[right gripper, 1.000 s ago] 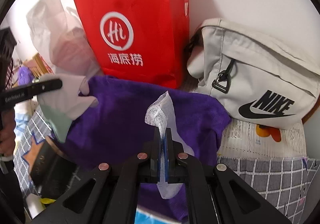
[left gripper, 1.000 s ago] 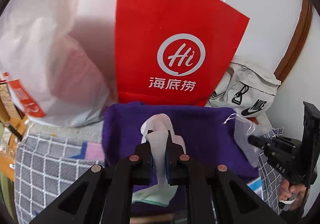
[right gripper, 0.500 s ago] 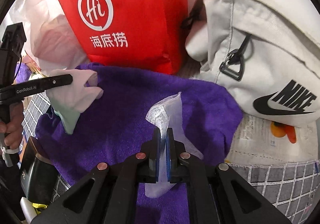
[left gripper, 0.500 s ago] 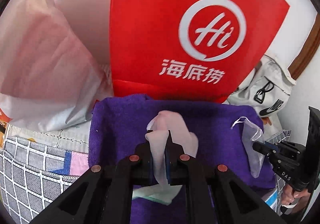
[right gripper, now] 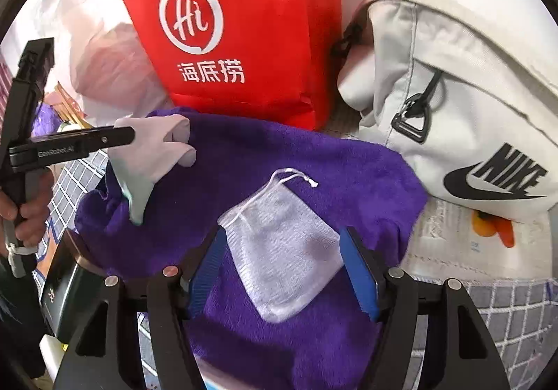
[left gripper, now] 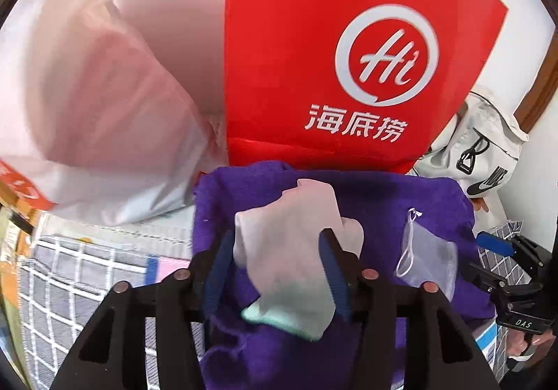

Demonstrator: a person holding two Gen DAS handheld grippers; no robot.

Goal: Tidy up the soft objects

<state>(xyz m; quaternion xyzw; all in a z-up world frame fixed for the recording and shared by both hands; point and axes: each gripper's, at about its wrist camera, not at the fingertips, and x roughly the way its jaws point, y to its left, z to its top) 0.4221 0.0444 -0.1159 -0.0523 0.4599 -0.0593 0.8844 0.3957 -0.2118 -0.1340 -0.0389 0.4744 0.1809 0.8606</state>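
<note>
- A white wall backs a cluttered bed with a checked sheet [right gripper: 516,313], where a purple towel [right gripper: 244,166] is spread in front of a red paper bag [right gripper: 244,23], a white plastic bag [left gripper: 87,111] and a white sling bag [right gripper: 470,93].
- The left gripper [left gripper: 279,268] hangs over the towel with its jaws apart; a pale sock [left gripper: 289,250] with a mint cuff lies between them, and whether a finger touches it cannot be told.
- The right gripper [right gripper: 282,271] also has its jaws apart, with a white mesh pouch [right gripper: 279,243] lying flat on the towel between them, its drawstring toward the red bag.
- Risk, as a judgement: both pieces are light and limp, so a blue pad brushing one as the grippers pull back could drag or rumple it.
- The towel's plush pile may snag the mesh; the towel itself could bunch if a finger digs in.
- The sock sits near the towel's left side and could slide toward the edge.
- Count: one towel, one sock, one pouch, three bags, two grippers.
</note>
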